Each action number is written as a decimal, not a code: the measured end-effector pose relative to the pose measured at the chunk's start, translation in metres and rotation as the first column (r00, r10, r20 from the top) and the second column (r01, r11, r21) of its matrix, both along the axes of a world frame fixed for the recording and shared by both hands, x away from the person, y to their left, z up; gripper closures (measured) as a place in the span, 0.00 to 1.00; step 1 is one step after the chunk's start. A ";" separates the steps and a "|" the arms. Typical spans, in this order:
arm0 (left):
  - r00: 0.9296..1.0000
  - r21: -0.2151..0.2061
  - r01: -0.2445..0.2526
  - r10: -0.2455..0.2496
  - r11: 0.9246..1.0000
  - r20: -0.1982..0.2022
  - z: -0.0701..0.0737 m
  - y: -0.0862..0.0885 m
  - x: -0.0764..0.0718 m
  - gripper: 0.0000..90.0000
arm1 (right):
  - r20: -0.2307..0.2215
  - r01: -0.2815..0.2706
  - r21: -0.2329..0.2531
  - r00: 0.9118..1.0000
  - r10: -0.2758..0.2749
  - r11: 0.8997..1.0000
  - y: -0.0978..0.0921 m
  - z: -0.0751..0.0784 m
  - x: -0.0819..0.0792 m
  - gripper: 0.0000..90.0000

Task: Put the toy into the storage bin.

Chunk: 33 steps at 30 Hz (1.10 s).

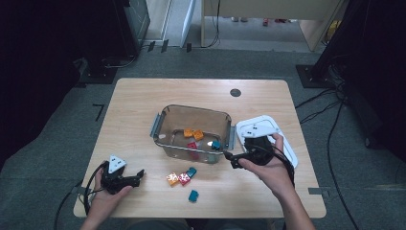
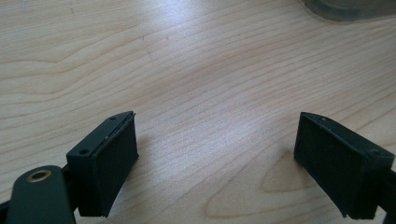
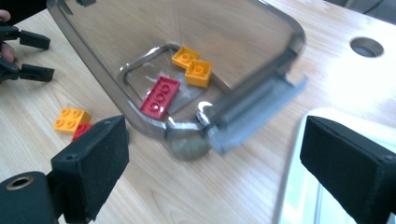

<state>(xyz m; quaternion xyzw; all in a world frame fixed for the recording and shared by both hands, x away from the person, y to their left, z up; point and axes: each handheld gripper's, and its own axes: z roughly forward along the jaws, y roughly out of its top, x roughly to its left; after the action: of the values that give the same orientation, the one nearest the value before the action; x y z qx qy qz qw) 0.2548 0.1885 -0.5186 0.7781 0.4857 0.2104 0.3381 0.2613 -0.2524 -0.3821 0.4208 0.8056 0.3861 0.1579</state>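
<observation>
Teal brick half hidden behind container wall (near my right gripper). Both jaw pairs wide apart, holding nothing. Left gripper low over bare table.

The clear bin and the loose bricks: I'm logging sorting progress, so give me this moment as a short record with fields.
bin: clear container at table centre, lid off
in bin: two orange bricks, a red brick, a teal brick
on table: orange, red and teal bricks in a cluster, another teal brick nearer the person
lid: white lid, right of bin
left gripper: open, over bare wood
right gripper: open, by the bin's right end
</observation>
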 end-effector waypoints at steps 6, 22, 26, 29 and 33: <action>1.000 0.001 0.000 0.000 1.000 0.000 0.000 0.000 0.000 0.15 | 0.011 0.056 0.021 0.998 -0.057 0.998 -0.019 -0.015 -0.020 0.09; 1.000 -0.005 -0.010 0.010 1.000 0.015 0.001 0.001 -0.002 0.23 | -0.050 0.062 0.042 0.997 -0.060 0.997 -0.006 -0.076 -0.048 0.16; 1.000 -0.009 0.002 -0.002 1.000 0.022 0.001 0.001 -0.003 0.31 | -0.056 -0.004 0.036 0.998 0.006 0.999 0.016 -0.089 -0.054 0.19; 1.000 -0.009 0.003 -0.003 1.000 0.022 0.001 0.002 -0.003 0.32 | -0.054 -0.046 0.039 0.997 0.048 0.998 0.032 -0.096 -0.057 0.22; 1.000 -0.010 0.007 -0.007 1.000 0.021 0.001 0.001 -0.003 0.31 | -0.050 -0.101 0.045 0.993 0.103 0.994 0.051 -0.103 -0.060 0.25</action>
<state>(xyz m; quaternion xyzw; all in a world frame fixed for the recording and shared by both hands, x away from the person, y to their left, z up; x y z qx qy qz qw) 0.2516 0.1899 -0.5176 0.7758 0.4807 0.2149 0.3477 0.2013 -0.2012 -0.4853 0.3924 0.8215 0.3995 0.1080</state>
